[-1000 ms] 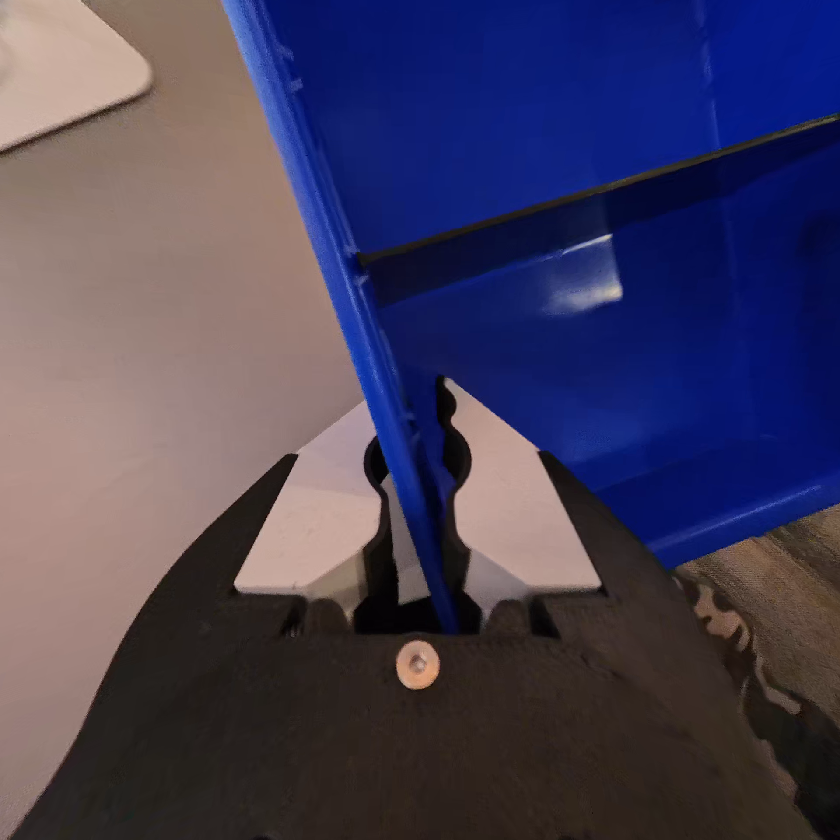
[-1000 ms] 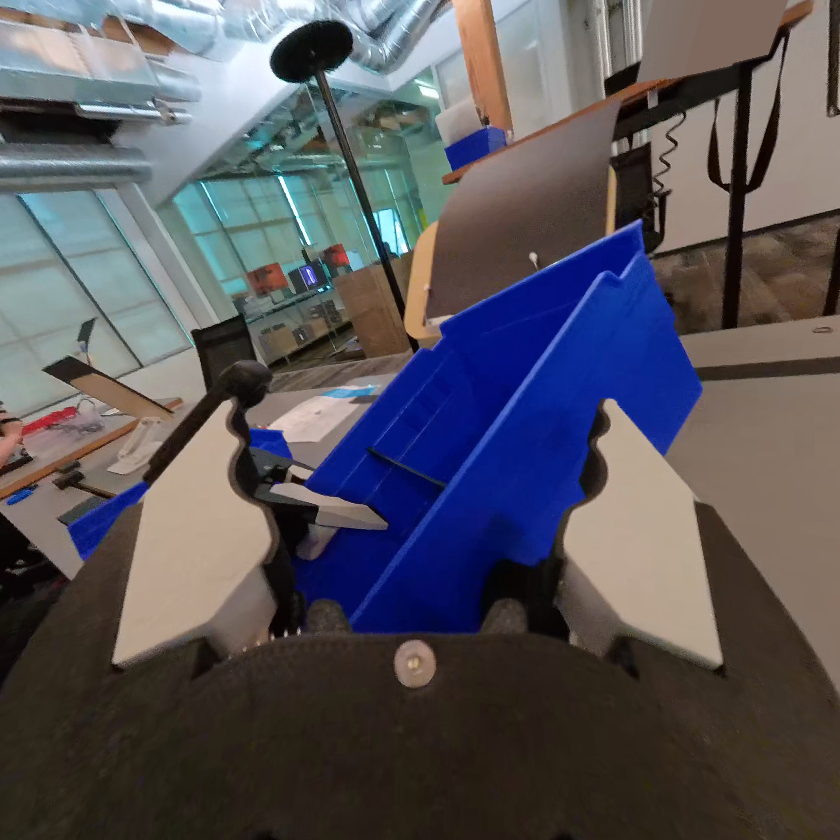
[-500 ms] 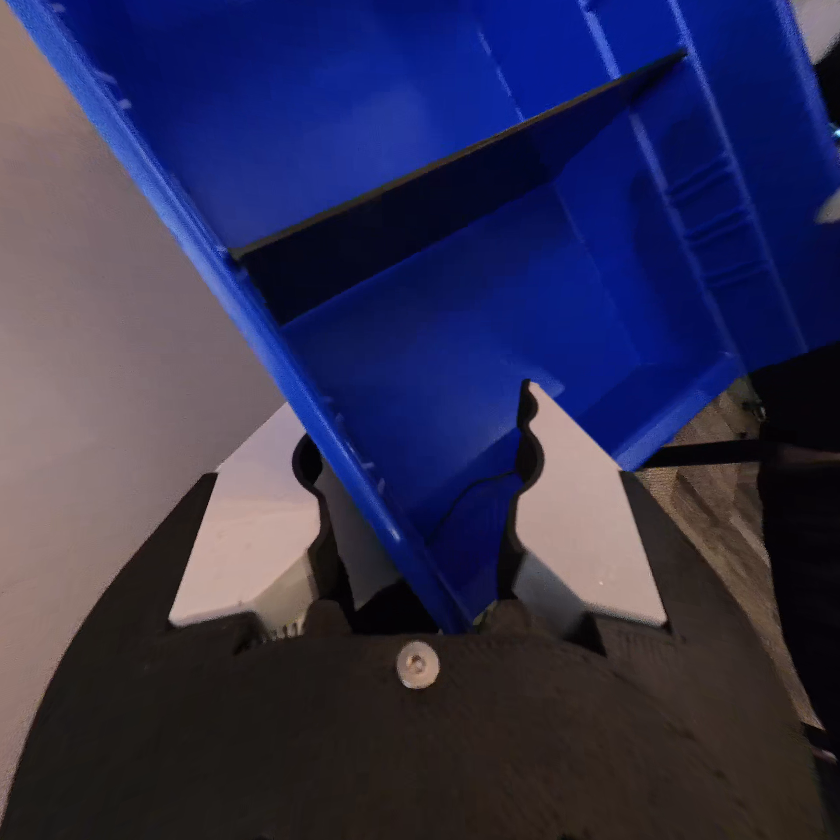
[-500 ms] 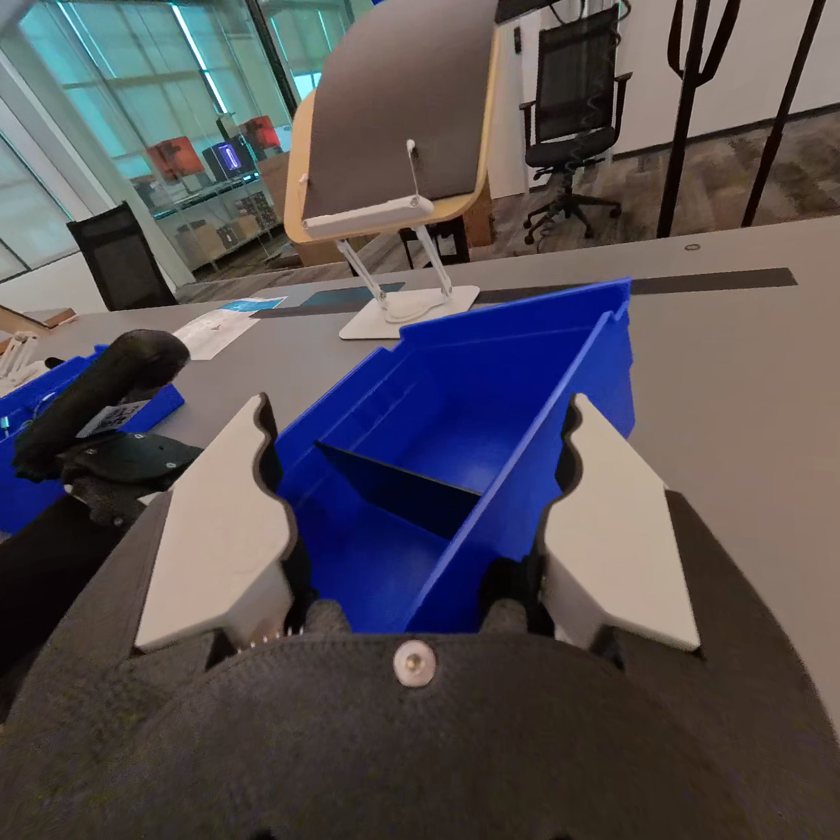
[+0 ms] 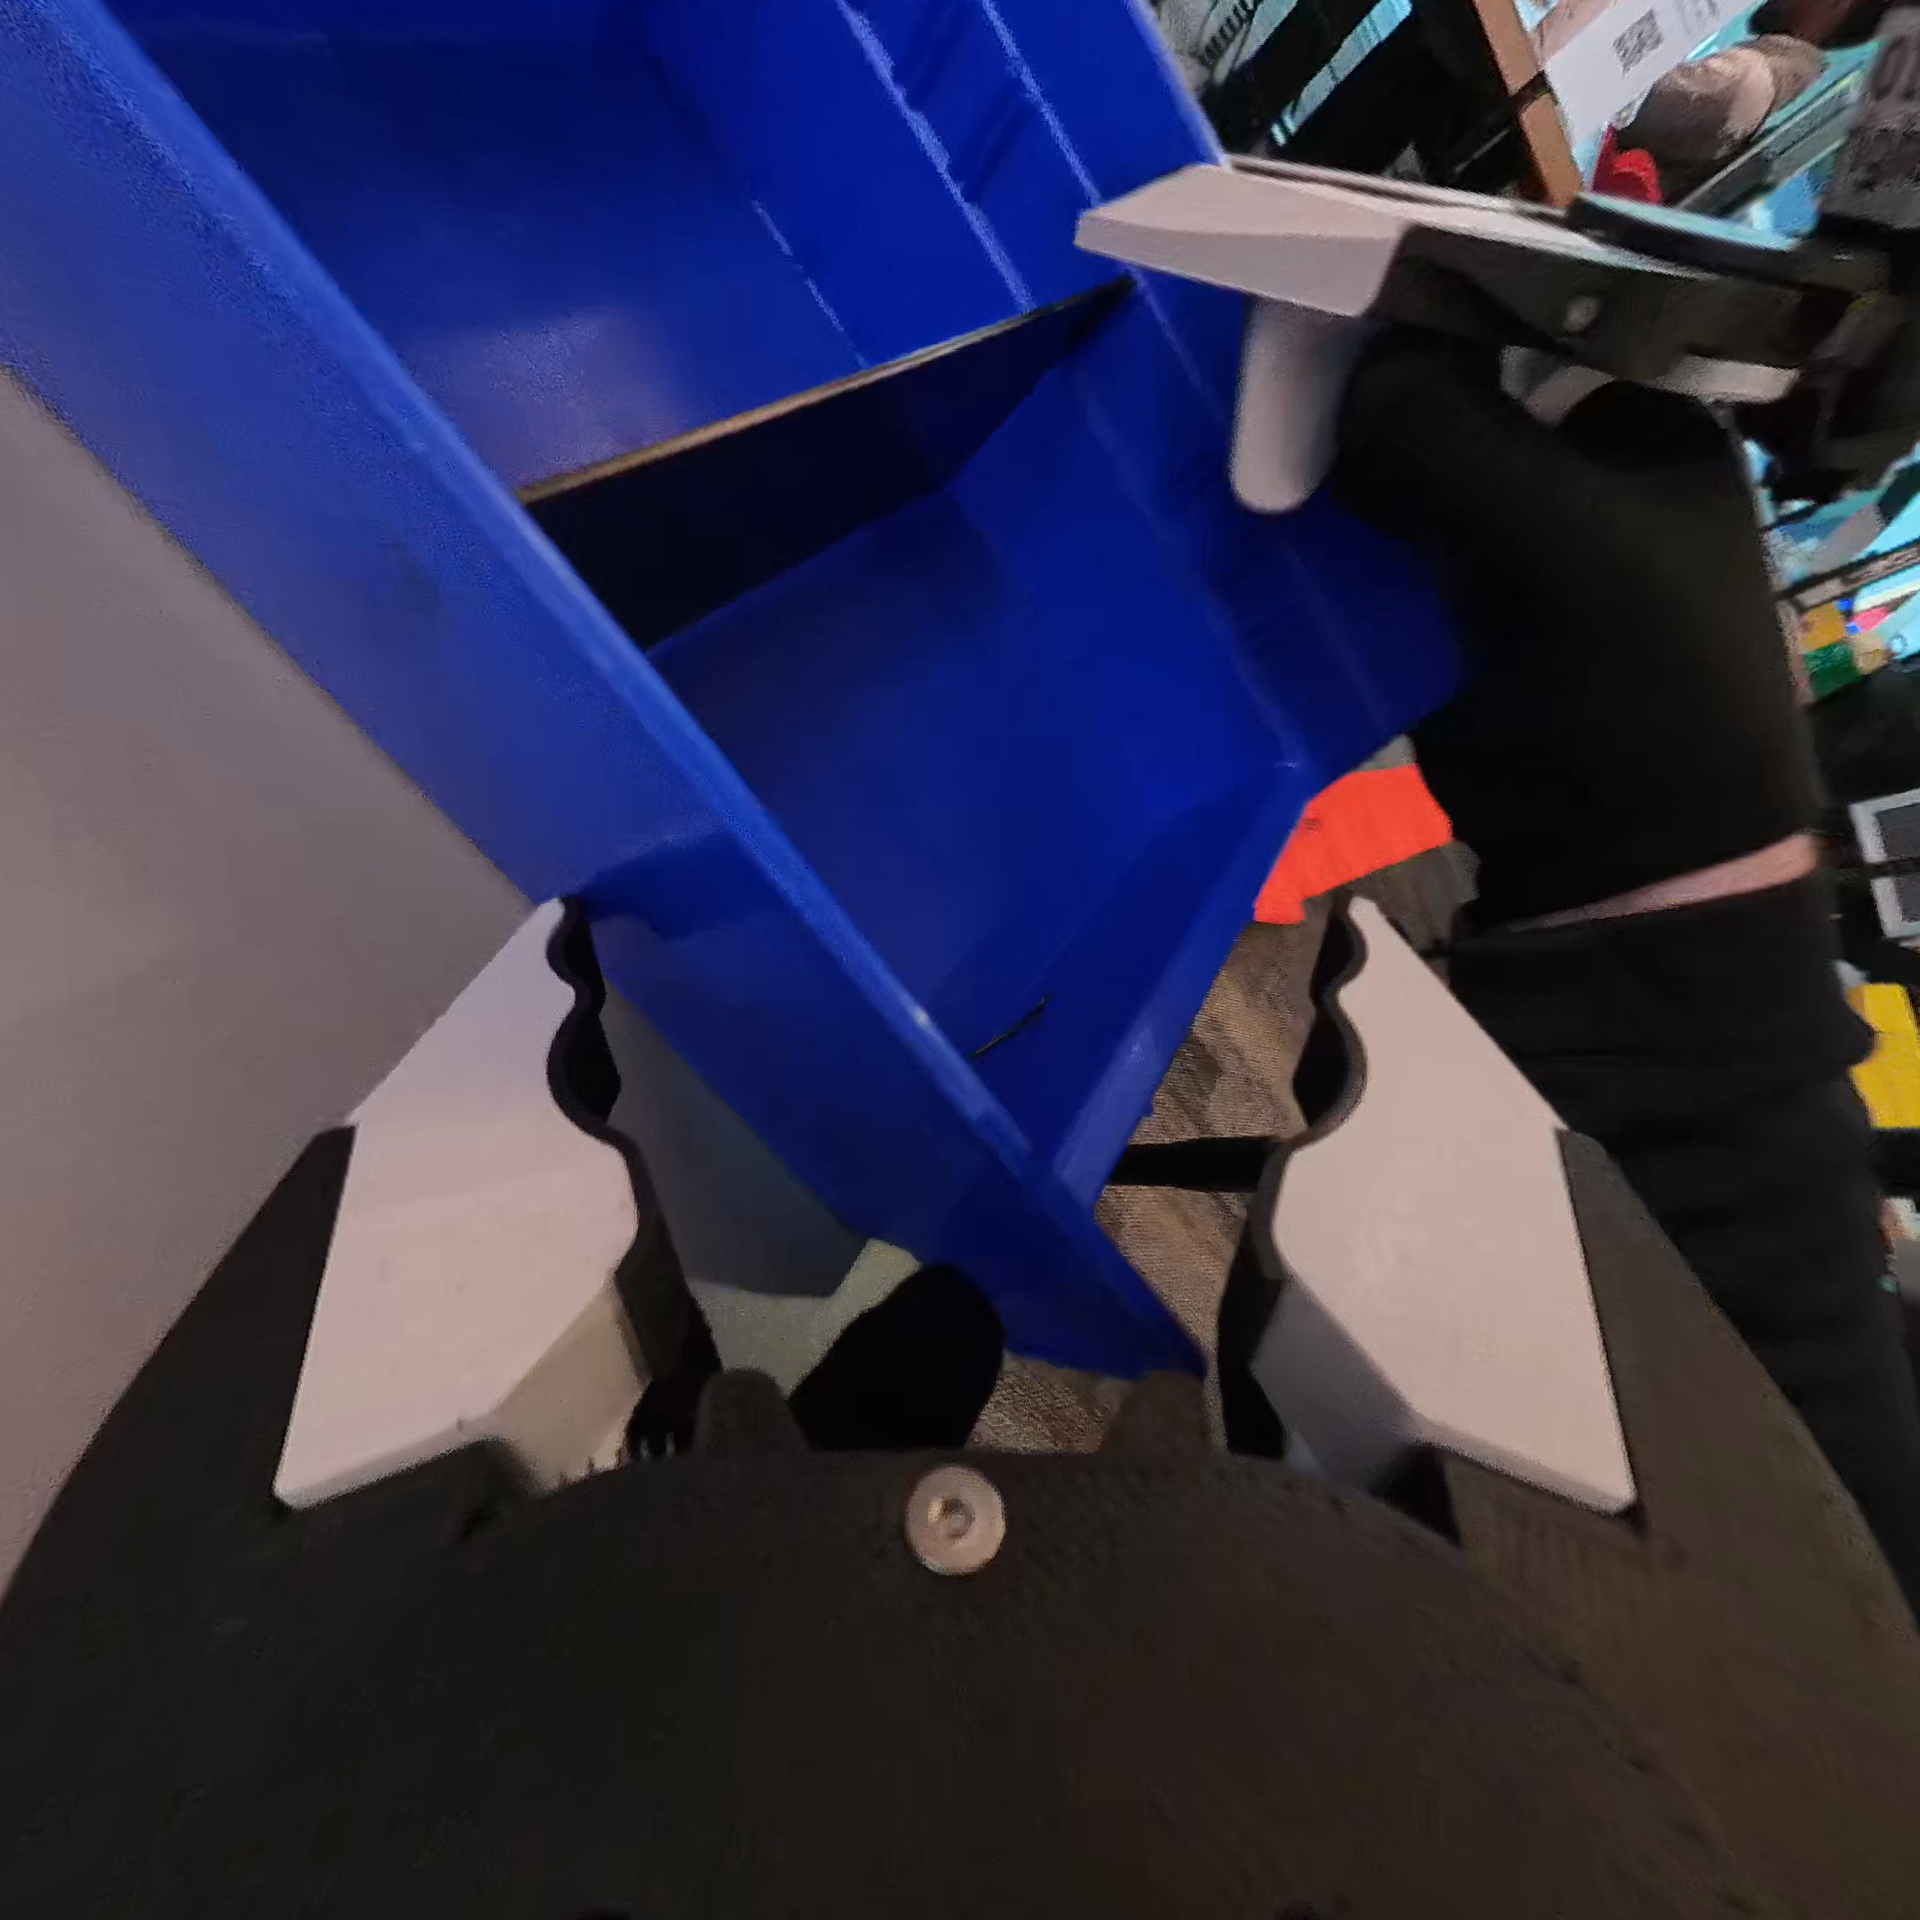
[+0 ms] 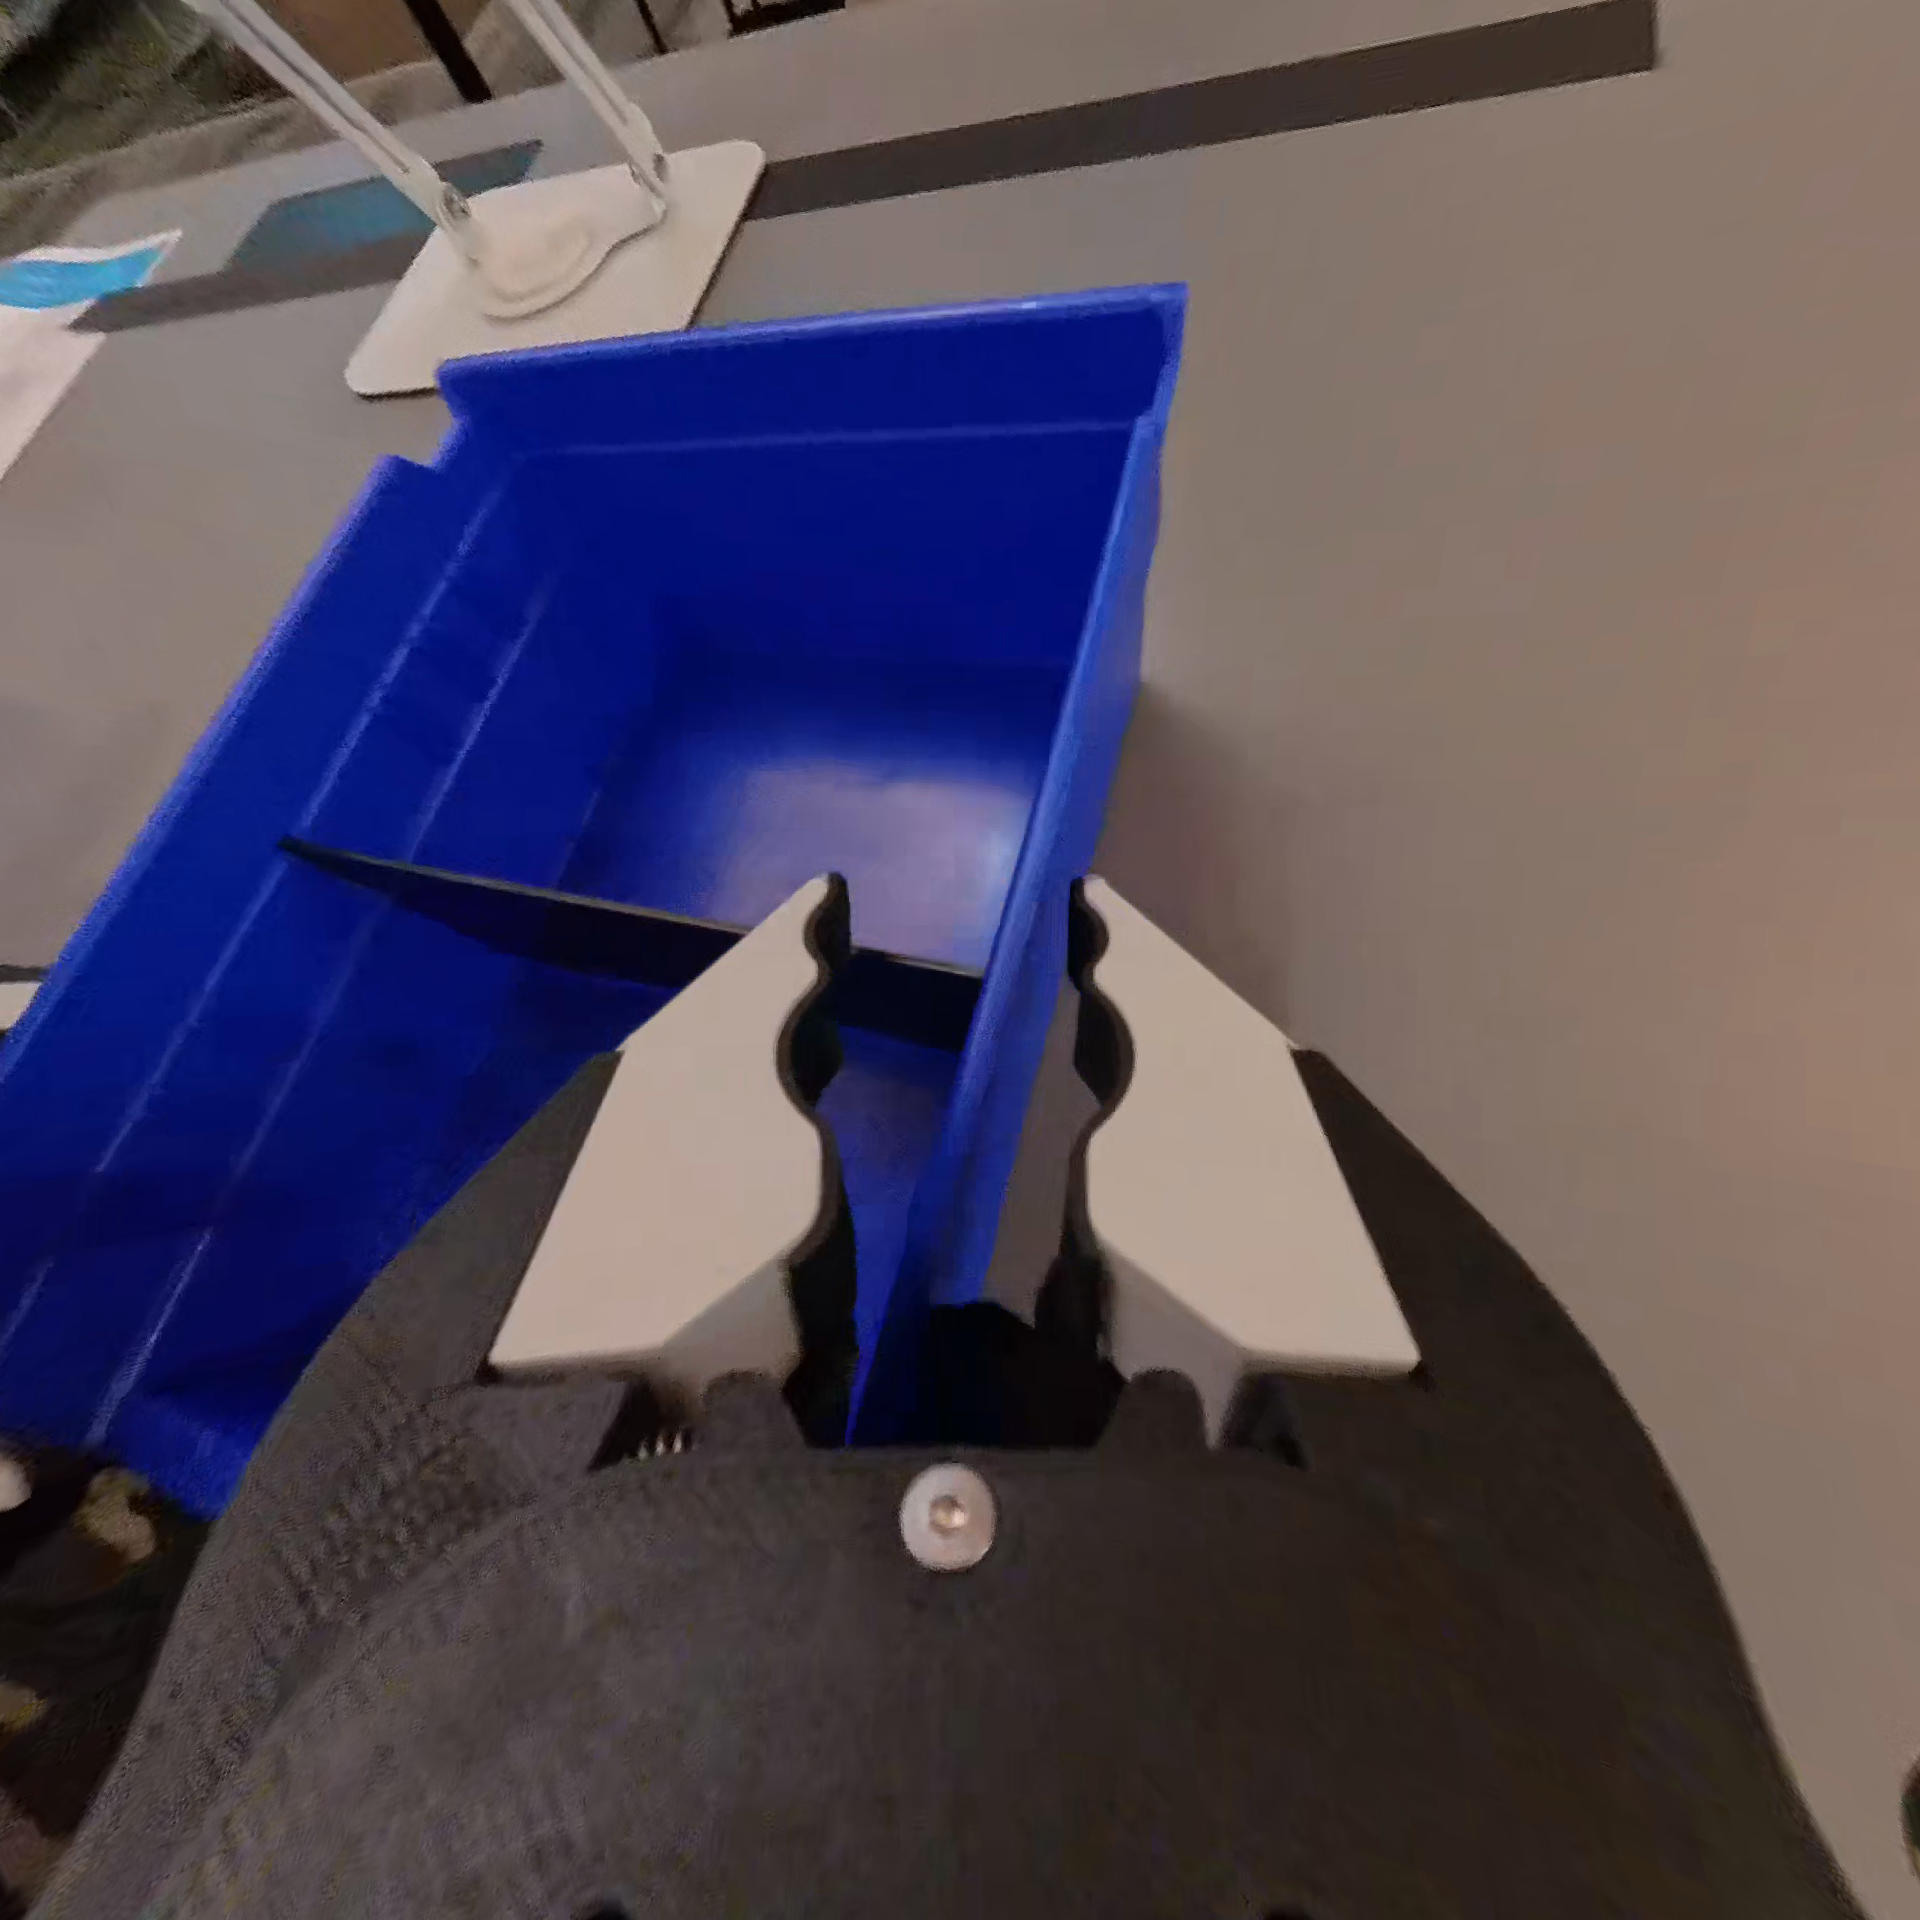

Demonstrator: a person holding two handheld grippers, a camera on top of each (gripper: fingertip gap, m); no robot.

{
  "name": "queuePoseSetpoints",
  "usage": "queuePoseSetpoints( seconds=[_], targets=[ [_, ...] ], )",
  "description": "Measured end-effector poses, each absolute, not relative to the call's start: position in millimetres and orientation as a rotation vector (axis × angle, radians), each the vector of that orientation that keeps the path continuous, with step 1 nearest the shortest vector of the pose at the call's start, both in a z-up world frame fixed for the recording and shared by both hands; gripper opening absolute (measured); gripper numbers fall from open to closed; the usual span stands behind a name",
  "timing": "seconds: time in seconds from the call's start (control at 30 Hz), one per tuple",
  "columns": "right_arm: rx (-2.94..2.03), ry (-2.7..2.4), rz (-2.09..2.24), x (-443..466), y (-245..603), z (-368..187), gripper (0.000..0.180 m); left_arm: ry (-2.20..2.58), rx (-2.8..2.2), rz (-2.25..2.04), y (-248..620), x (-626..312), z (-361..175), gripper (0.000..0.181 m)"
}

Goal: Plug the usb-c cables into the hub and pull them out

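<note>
Right wrist view: right tool [image 6: 956, 914] straddles the right wall of a blue bin [image 6: 727, 644], one finger inside, one outside. A gap shows on the inner side, so whether it is truly pinching the wall I cannot tell. Bin sits on the grey counter [image 6: 1507, 623]; a black divider [image 6: 582, 914] splits it into two compartments, both bare. White stand base [image 6: 561, 260] rests on the counter just past the bin's far end.

Left wrist view: left tool [image 5: 956, 914] spread wide, the bin's near corner between its fingers, no finger pressing it. Right tool [image 5: 1236, 343] shows at the bin's far wall, a dark-sleeved arm [image 5: 1600, 675] behind it. Frame is motion-blurred.

No usb-c cables or hub visible in either view
</note>
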State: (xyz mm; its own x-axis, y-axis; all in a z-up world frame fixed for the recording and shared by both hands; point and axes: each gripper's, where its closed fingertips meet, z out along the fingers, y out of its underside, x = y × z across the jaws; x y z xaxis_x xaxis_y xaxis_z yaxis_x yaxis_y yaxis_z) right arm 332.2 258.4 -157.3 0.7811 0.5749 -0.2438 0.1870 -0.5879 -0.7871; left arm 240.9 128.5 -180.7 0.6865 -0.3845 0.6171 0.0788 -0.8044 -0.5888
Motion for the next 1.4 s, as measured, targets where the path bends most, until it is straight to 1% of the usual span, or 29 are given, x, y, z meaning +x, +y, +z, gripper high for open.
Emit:
queuePoseSetpoints(
  seconds=[0.03,0.1,0.17,0.2,0.23,0.27,0.3,0.4,0.53,0.57,0.6,0.67,0.7,0.77,0.8,0.83,0.9,0.97,1.13,1.23,1.33,1.4],
  targets=[
    [-2.171,-0.556,0.570,337.6,265.3,-159.8,0.043,0.234,-2.305,-1.049,127.1,243.9,-179.7,0.132],
    [-2.172,-0.601,0.555,338.3,269.6,-164.5,0.036,0.239,-2.302,-1.080,124.5,246.7,-178.2,0.132],
    [-2.183,-0.599,0.542,341.8,272.5,-164.6,0.034,0.243,-2.293,-1.121,120.3,244.1,-176.3,0.124],
    [-2.171,-0.599,0.501,345.6,275.7,-162.0,0.038,0.237,-2.277,-1.142,117.7,240.5,-172.9,0.119],
    [-2.150,-0.584,0.415,353.1,281.2,-157.5,0.050,0.239,-2.263,-1.134,115.0,235.0,-169.2,0.120],
    [-2.119,-0.567,0.297,363.7,287.8,-149.3,0.067,0.259,-2.254,-1.107,111.1,227.8,-165.2,0.119],
    [-2.072,-0.566,0.205,370.3,290.2,-137.9,0.075,0.292,-2.244,-1.062,106.4,218.0,-160.1,0.118],
    [-1.931,-0.537,-0.065,388.4,287.2,-94.0,0.071,0.353,-2.160,-0.949,92.6,176.8,-123.3,0.114],
    [-1.741,-0.583,-0.187,366.2,263.4,-34.1,0.065,0.424,-2.100,-0.666,74.0,78.5,-69.4,0.108],
    [-1.702,-0.609,-0.184,353.3,256.1,-22.9,0.064,0.407,-2.107,-0.601,69.8,44.8,-59.5,0.102],
    [-1.671,-0.648,-0.155,335.9,247.1,-14.6,0.061,0.395,-2.120,-0.547,64.4,10.0,-51.6,0.091],
    [-1.647,-0.742,-0.096,299.7,230.0,-8.2,0.057,0.308,-2.165,-0.388,58.9,-73.2,-42.3,0.087],
    [-1.627,-0.784,-0.079,281.8,221.7,-5.4,0.056,0.283,-2.194,-0.322,54.2,-114.3,-40.8,0.077],
    [-1.579,-0.866,-0.035,245.0,203.6,-1.7,0.052,0.205,-2.299,-0.155,43.0,-200.5,-46.4,0.074],
    [-1.559,-0.906,-0.004,226.7,195.3,-1.2,0.049,0.222,-2.352,-0.063,36.1,-237.7,-51.5,0.068],
    [-1.535,-0.932,0.029,209.6,187.3,-0.1,0.049,0.257,-2.381,0.029,31.4,-269.8,-54.3,0.065],
    [-1.498,-1.002,0.107,174.4,171.8,-1.8,0.048,0.505,-2.364,0.169,26.1,-305.7,-61.0,0.043],
    [-1.493,-1.054,0.140,150.5,159.3,-6.8,0.047,0.781,-2.395,0.326,19.8,-331.7,-85.3,0.036],
    [-1.482,-1.124,0.233,112.4,132.9,-18.1,0.046,1.266,-2.509,0.484,13.4,-355.3,-158.7,0.034],
    [-1.493,-1.158,0.254,102.0,121.7,-29.1,0.046,1.432,-2.505,0.484,18.3,-361.0,-187.4,0.047],
    [-1.522,-1.188,0.265,97.2,114.6,-41.2,0.046,1.530,-2.501,0.471,25.3,-364.7,-207.3,0.055],
    [-1.532,-1.198,0.282,94.4,110.5,-45.3,0.045,1.616,-2.491,0.489,27.5,-368.7,-219.1,0.055]
  ],
)
